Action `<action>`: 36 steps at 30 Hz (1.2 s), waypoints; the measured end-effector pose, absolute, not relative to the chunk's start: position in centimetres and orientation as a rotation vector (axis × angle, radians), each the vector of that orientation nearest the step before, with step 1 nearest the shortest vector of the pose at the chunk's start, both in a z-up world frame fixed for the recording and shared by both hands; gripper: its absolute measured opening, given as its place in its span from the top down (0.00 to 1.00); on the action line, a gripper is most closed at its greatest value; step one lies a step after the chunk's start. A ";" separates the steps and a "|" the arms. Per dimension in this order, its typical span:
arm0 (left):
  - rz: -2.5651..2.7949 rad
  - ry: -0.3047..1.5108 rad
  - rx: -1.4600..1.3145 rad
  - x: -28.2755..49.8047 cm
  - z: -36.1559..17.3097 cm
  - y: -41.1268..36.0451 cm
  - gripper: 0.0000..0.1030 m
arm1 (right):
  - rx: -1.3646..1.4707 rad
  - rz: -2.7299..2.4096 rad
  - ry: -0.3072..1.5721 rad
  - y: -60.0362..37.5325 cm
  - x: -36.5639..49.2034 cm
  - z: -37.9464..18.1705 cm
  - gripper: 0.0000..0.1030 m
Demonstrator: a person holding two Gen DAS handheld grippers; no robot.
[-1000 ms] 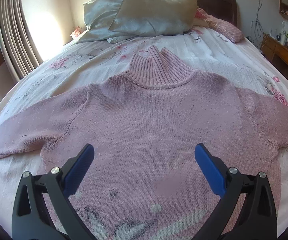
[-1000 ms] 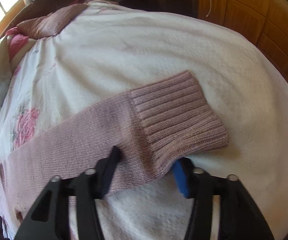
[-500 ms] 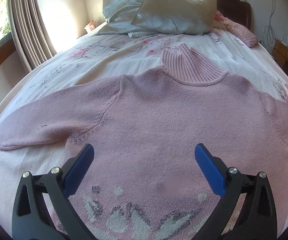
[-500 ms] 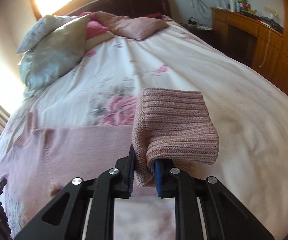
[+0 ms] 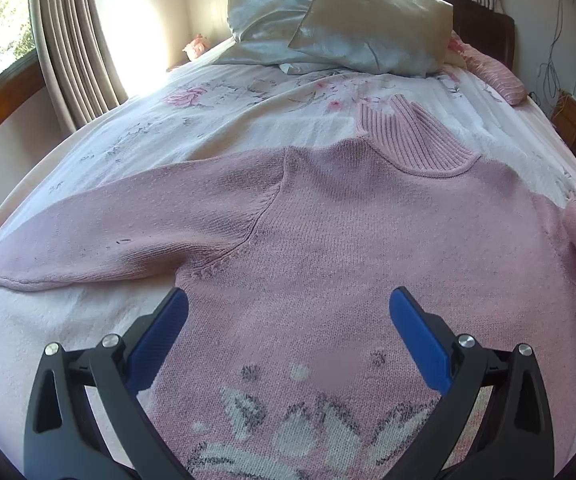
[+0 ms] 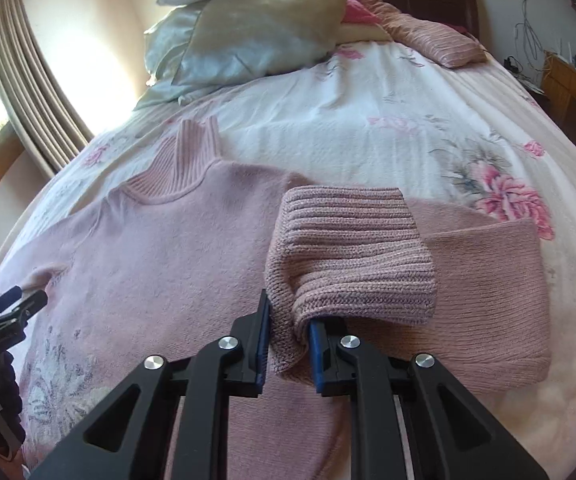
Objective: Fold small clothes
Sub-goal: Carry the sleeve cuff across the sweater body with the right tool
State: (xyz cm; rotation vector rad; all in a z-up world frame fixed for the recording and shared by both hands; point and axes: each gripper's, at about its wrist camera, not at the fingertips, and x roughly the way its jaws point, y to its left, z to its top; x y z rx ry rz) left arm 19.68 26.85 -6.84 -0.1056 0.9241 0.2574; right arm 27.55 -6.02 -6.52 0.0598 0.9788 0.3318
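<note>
The left claw (image 5: 288,316) hangs wide and empty over the chest of the pink sweater (image 5: 347,248) spread flat on the bed (image 5: 228,128), sleeves running crosswise, while the right claw (image 6: 286,338), pinched onto the ribbed cuff (image 6: 351,256), carries that sleeve leftward over the body.

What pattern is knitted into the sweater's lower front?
A white and grey floral motif on pink, clearest in the left wrist view.
</note>
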 end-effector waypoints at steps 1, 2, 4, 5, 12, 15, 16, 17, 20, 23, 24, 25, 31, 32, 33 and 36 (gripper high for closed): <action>0.251 0.927 -0.107 19.7 -6.9 26.8 0.03 | 0.055 0.356 1.002 -5.2 27.5 -7.2 0.83; 0.245 0.929 -0.107 19.7 -6.9 26.6 0.03 | 0.043 0.374 1.030 -4.4 27.4 -8.0 0.78; 0.222 0.934 -0.114 19.9 -6.9 26.1 0.03 | 0.019 0.410 1.050 -3.4 26.6 -9.0 0.71; 0.202 0.937 -0.119 20.0 -6.8 25.6 0.03 | 0.011 0.433 1.050 -3.1 26.0 -9.1 0.63; -0.015 0.966 -0.134 22.3 -6.3 18.6 0.03 | 0.030 0.476 0.993 -5.6 19.6 -7.3 0.55; -0.138 1.002 -0.145 23.8 -6.5 14.0 0.03 | 0.038 0.394 0.966 -8.8 17.9 -6.7 0.55; -0.168 1.019 -0.149 24.5 -6.7 12.4 0.03 | 0.049 0.372 0.961 -10.0 17.5 -6.6 0.55; -0.189 1.039 -0.146 25.2 -7.1 10.8 0.03 | 0.065 0.353 0.961 -11.0 17.2 -6.6 0.55; -0.219 1.091 -0.107 26.8 -8.5 6.6 0.04 | 0.113 0.315 0.962 -13.6 16.2 -6.9 0.55; -0.191 1.116 -0.050 28.0 -9.8 3.8 0.04 | 0.151 0.309 0.964 -15.1 15.6 -7.4 0.55; -0.190 1.122 -0.044 28.2 -10.0 3.3 0.07 | 0.159 0.308 0.962 -15.4 15.4 -7.5 0.55; -0.191 1.129 -0.037 28.3 -10.3 2.7 0.17 | 0.166 0.306 0.961 -15.5 15.2 -7.6 0.55; -0.194 1.140 -0.069 28.9 -10.6 2.7 0.82 | 0.197 0.292 0.951 -16.2 14.7 -7.7 0.55; -0.198 1.131 -0.102 28.9 -10.3 3.2 0.85 | 0.197 0.292 0.947 -16.2 14.6 -7.5 0.55; -0.212 1.113 -0.146 28.8 -9.8 4.0 0.86 | 0.195 0.291 0.944 -16.2 14.5 -7.4 0.55; -0.259 1.014 -0.263 27.7 -7.7 7.0 0.87 | 0.191 0.287 0.935 -16.2 14.4 -7.1 0.55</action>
